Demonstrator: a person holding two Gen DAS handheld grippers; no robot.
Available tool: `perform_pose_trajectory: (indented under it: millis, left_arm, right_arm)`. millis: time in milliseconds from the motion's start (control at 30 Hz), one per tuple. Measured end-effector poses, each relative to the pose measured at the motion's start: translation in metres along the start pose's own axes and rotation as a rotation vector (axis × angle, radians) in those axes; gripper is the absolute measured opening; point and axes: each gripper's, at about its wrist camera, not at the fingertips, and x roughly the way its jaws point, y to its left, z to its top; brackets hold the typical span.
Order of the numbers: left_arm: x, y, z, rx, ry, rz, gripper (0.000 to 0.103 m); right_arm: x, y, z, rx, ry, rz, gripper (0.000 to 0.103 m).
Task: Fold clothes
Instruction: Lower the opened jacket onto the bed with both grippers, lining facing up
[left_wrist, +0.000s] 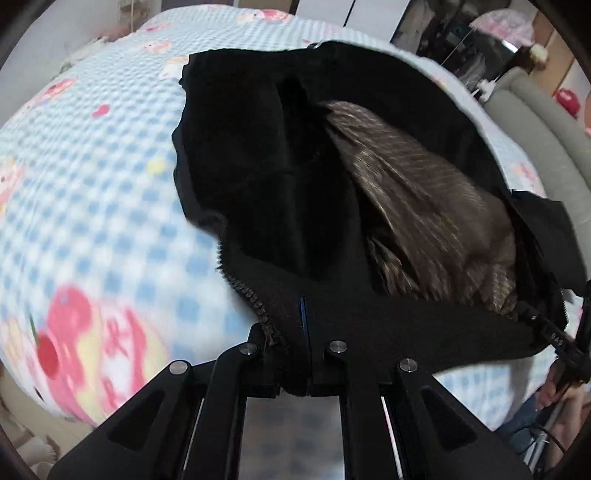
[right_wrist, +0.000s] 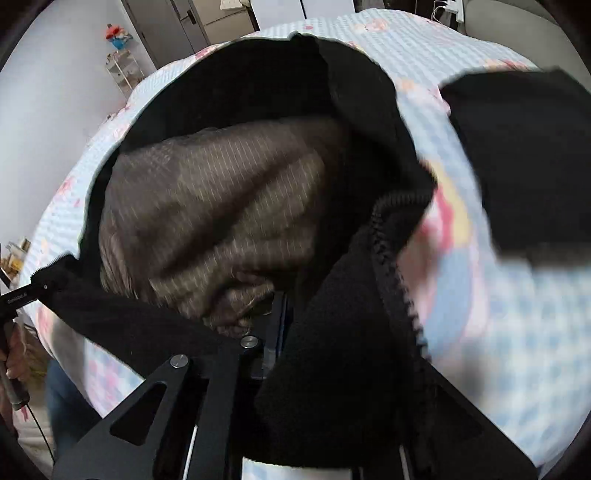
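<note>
A black fleece zip jacket (left_wrist: 266, 177) with a brown striped lining (left_wrist: 424, 206) lies open on the bed. My left gripper (left_wrist: 303, 354) is shut on its hem beside the zipper teeth. My right gripper (right_wrist: 280, 332) is shut on the other hem edge; black fleece (right_wrist: 343, 350) drapes over its right finger and hides it. The lining (right_wrist: 221, 206) bulges in the right wrist view. Each gripper shows at the edge of the other's view, the right one (left_wrist: 557, 343) and the left one (right_wrist: 22, 295), with the hem stretched between them.
The bed carries a blue checked sheet (left_wrist: 92, 177) with pink cartoon prints. Another black garment (right_wrist: 528, 158) lies on the sheet at the right. A grey sofa (left_wrist: 535, 122) stands beyond the bed. A white shelf rack (right_wrist: 123, 70) stands by the wall.
</note>
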Motion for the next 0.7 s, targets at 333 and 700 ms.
perform_pose_trajectory:
  millis: [333,700]
  left_arm:
    - [-0.106,-0.016,-0.047,0.004,-0.169,-0.126,0.008]
    - [-0.042,-0.01,-0.101,-0.118,0.057,-0.066,0.012]
  right_arm:
    - [-0.111,0.013,-0.027,-0.052,-0.209,0.013,0.007]
    - [-0.06,-0.005,-0.09,0.057,0.013,0.024,0.008]
